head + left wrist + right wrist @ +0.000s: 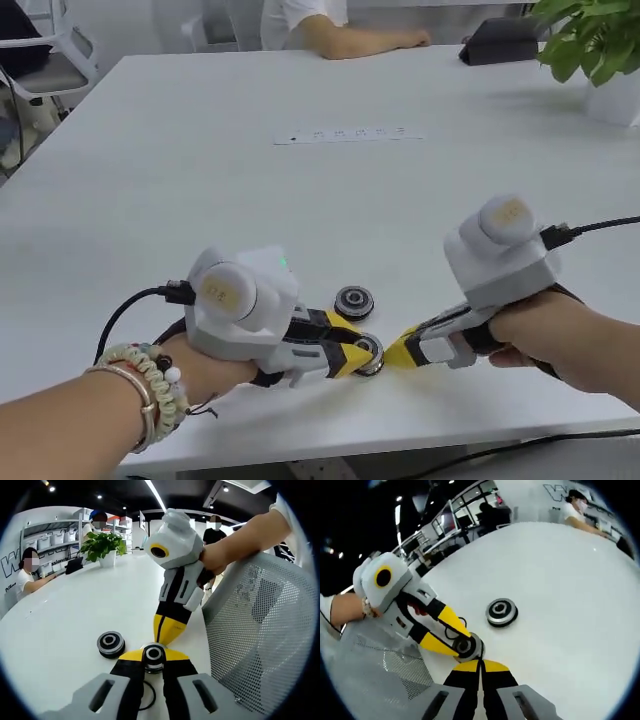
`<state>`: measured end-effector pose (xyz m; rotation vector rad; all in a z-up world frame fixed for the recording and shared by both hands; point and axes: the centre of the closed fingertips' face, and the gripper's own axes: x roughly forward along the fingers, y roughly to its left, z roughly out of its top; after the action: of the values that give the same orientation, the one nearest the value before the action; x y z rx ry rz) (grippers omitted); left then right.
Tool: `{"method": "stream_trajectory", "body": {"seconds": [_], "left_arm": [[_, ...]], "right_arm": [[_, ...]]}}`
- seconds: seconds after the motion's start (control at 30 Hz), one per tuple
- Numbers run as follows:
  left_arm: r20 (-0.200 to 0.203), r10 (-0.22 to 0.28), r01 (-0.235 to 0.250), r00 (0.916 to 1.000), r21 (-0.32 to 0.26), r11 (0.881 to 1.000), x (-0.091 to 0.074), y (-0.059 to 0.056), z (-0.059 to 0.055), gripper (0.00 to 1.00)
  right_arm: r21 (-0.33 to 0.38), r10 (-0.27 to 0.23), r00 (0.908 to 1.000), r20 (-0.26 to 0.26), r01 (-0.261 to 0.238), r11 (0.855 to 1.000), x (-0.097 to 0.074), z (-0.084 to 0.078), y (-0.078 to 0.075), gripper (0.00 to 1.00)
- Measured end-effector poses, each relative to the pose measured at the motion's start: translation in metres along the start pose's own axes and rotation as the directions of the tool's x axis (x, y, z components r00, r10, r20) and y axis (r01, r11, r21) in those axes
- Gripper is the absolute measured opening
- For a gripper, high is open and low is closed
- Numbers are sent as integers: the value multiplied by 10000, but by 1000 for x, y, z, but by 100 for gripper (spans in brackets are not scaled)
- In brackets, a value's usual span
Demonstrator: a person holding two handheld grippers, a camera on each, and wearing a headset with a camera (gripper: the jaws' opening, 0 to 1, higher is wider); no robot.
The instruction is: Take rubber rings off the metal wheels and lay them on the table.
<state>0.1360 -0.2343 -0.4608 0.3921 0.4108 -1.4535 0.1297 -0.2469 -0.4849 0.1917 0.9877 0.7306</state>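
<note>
Head view: left claw [352, 352] clamps a wheel [154, 656]; right claw [392, 352], closed, tips at its rim. One ring [148, 696] lies on worktop [300, 200] just beside that wheel; 2nd wheel [354, 300] nearby, prob. still ringed.

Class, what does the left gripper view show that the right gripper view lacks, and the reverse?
Left gripper view adds a loose black ring on the table beneath the jaws, and a potted plant. Right gripper view adds the left wrist's bead bracelet. Shared: the wheel clamped by the left gripper with the right gripper at its rim, and a second wheel lying free.
</note>
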Motion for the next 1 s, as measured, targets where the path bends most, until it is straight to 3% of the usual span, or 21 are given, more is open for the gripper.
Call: {"method": "stream_trajectory", "body": {"seconds": [0.03,0.1,0.3,0.4,0.43,0.47,0.5,0.6,0.7,1.0], "left_arm": [[-1,2,-2,10000,-2,10000,0,0,0,8],[-2,1,-1,10000,5,10000,0,0,0,8],[-6,-1,1,10000,19,10000,0,0,0,8],[-19,0,0,10000,26,10000,0,0,0,8],[-15,6,-6,10000,21,10000,0,0,0,8],[-17,5,-5,10000,33,10000,0,0,0,8],[-22,-5,5,10000,36,10000,0,0,0,8],[-10,-8,8,10000,25,10000,0,0,0,8],[-19,-19,19,10000,35,10000,0,1,0,8],[-1,-50,50,10000,31,10000,0,1,0,8]], "right_arm": [[789,90,9999,85,-96,9968,-1,0,1,0],[1401,239,9993,295,-278,9897,-3,1,2,0],[2018,420,9983,413,-495,9782,-5,0,5,0],[2659,626,9918,1113,-904,9598,-9,10,8,0],[2761,994,9882,1162,-1283,9525,-11,13,13,0],[2576,672,9938,890,-881,9622,-10,8,10,0],[2095,654,9942,855,-821,9744,-9,8,11,0],[2071,700,9939,854,-865,9745,-12,9,14,0],[955,536,9961,701,-601,9936,-11,10,8,0],[-734,421,9984,390,-391,9965,-11,11,14,0]]}}
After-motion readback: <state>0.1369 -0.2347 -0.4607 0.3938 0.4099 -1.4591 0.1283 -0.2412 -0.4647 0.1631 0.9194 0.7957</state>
